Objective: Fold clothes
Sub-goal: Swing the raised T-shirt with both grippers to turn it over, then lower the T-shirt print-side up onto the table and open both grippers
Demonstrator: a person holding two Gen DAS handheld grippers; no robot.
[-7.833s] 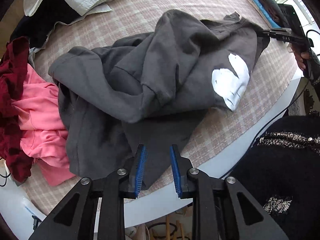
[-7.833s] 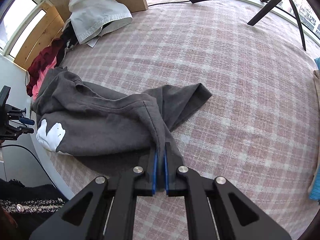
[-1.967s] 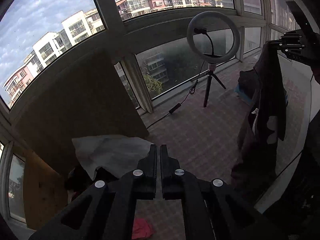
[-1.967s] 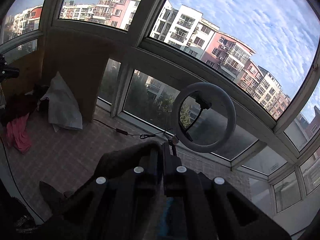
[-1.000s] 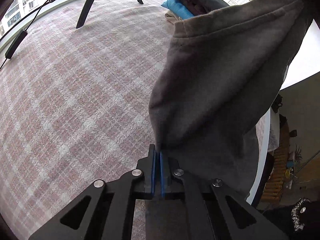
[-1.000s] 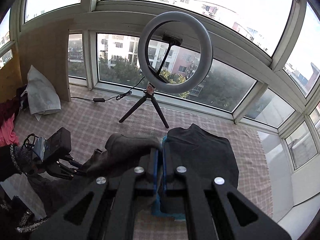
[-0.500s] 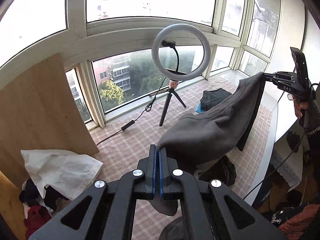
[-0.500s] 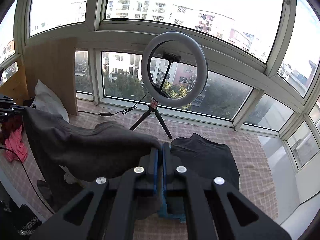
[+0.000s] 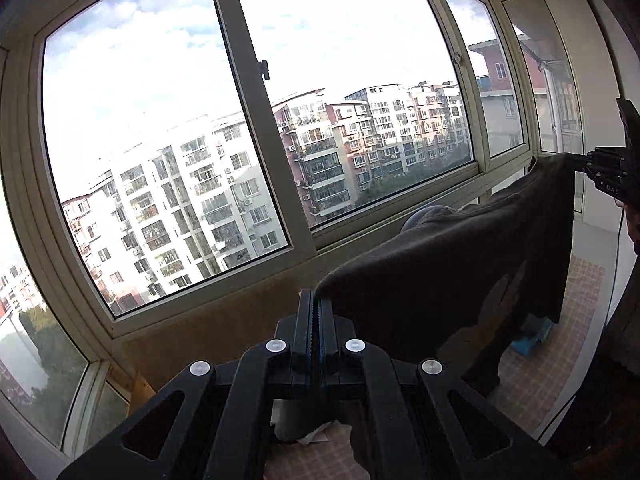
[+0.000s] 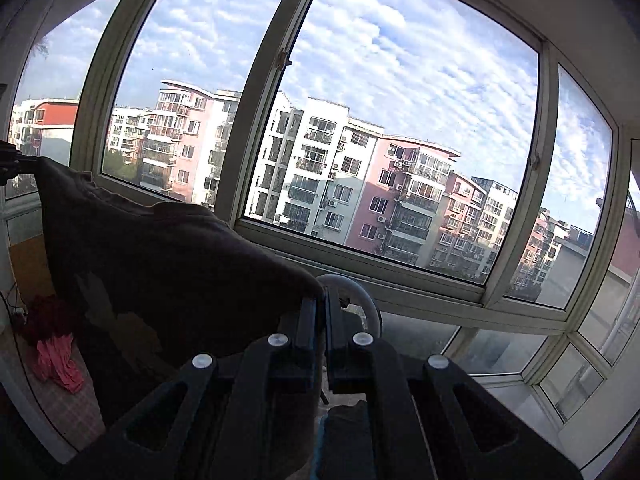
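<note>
The dark grey cotton sweatshirt [image 9: 460, 276] hangs in the air in front of the window [image 9: 160, 140], stretched between both tools. The left gripper [image 9: 315, 306] is clenched on one corner of its top edge; the right gripper [image 10: 320, 308] is clenched on the other. A pink garment [image 10: 56, 360] lies on the checked surface [image 10: 76, 408] near its left edge.

The only readable text is the letters "DAS", printed in white on the black right gripper [image 9: 576, 159], at the far right.
</note>
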